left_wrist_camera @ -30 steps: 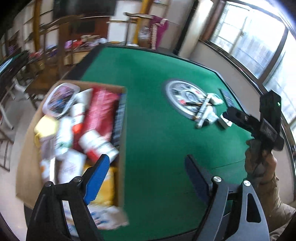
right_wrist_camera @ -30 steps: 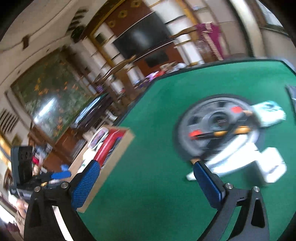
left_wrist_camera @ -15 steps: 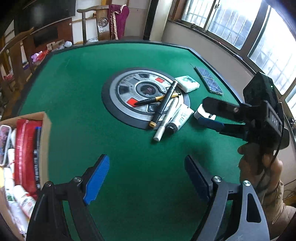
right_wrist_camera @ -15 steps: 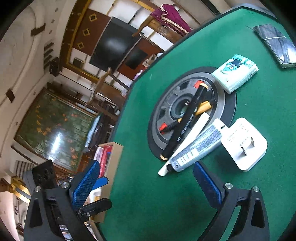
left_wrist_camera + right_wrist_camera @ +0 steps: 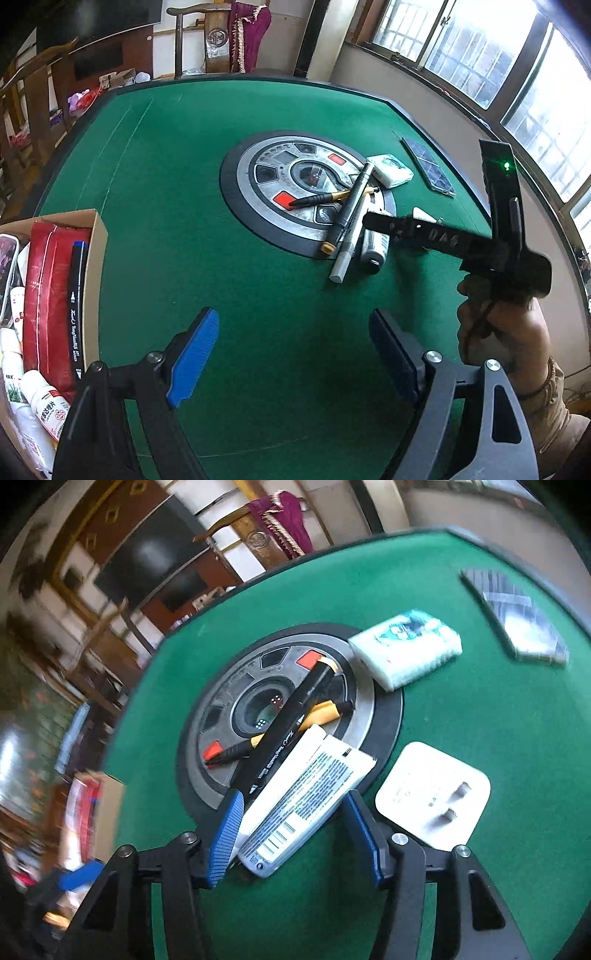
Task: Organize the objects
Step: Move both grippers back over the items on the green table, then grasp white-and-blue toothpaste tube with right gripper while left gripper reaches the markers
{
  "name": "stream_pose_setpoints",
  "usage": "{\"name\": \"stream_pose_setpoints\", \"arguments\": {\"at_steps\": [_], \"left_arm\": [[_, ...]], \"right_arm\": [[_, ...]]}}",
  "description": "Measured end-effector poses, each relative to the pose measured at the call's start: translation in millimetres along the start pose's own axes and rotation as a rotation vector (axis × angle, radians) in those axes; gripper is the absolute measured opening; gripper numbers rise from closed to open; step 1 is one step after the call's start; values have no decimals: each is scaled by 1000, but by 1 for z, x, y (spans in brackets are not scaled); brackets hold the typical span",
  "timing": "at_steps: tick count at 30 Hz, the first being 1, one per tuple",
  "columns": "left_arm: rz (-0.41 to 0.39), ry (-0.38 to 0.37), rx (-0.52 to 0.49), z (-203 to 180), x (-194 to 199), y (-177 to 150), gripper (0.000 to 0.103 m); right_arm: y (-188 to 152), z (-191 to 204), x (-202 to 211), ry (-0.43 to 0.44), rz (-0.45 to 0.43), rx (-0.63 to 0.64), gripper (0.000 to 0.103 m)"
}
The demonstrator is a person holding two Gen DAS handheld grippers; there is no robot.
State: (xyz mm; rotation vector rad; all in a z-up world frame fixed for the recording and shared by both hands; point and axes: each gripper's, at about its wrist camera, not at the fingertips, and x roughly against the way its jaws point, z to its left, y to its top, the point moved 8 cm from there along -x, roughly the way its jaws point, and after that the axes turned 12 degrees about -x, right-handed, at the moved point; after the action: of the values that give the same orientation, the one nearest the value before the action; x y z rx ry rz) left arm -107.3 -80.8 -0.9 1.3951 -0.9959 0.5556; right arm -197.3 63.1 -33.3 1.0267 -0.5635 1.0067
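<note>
On a green felt surface [image 5: 155, 192] with a round silver dial panel [image 5: 284, 184] at its centre, a small heap of loose things lay across the panel's near edge: a black marker [image 5: 291, 723], a black and gold pen [image 5: 258, 740], a white marker [image 5: 284, 775] and a squeezable tube [image 5: 314, 794] with printed text and a barcode. The right gripper [image 5: 291, 834] pointed down at the heap, its blue fingers [image 5: 225, 834] straddling the tube and the white marker; they had just been closing from full width to about half, and the left one seemed close to the white marker, though contact could not be confirmed and the other stood clear. The tube looked light and soft, likely to dent, so its firmer cap end or mid-body seemed the better hold; the smooth round markers beside it could roll away. A white plug adapter [image 5: 432, 797] lay just beside the tube, with a tissue packet [image 5: 406, 650] and a dark phone [image 5: 517, 620] farther off. The left gripper [image 5: 291, 354] hovered wide open and empty over bare felt, whereas a second earlier it had hung over the cardboard box [image 5: 98, 266] of packets and bottles, now at the left edge of its view.
</note>
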Motion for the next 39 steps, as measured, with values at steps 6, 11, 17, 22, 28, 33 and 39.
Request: {"name": "stream_pose_setpoints", "arguments": {"at_steps": [6,11,17,22,28,33,39], "left_arm": [[-3,20,-11,2,-4,17,82],[5,29,-49,-8,-22,40,82],[30,106,-145,-23,-65,71,72],[75,145,-215,-27,-95,83,50],[71,105,-247,-43,-111,86,50],[73,110,-256,-48,-117,92,50],[86,137,-297,-54,-126,100,51]], "right_arm": [[-5,-3,4,-69,13,133,48],[-15,-30,24,-81,29,190,31],[-14,-33,26,-43,42,185,30],[-17,-35,26,-10,58,156,30],[-17,-37,26,2,66,142,30],[-16,-37,25,2,68,141,30],[-17,-38,26,8,69,136,30]]}}
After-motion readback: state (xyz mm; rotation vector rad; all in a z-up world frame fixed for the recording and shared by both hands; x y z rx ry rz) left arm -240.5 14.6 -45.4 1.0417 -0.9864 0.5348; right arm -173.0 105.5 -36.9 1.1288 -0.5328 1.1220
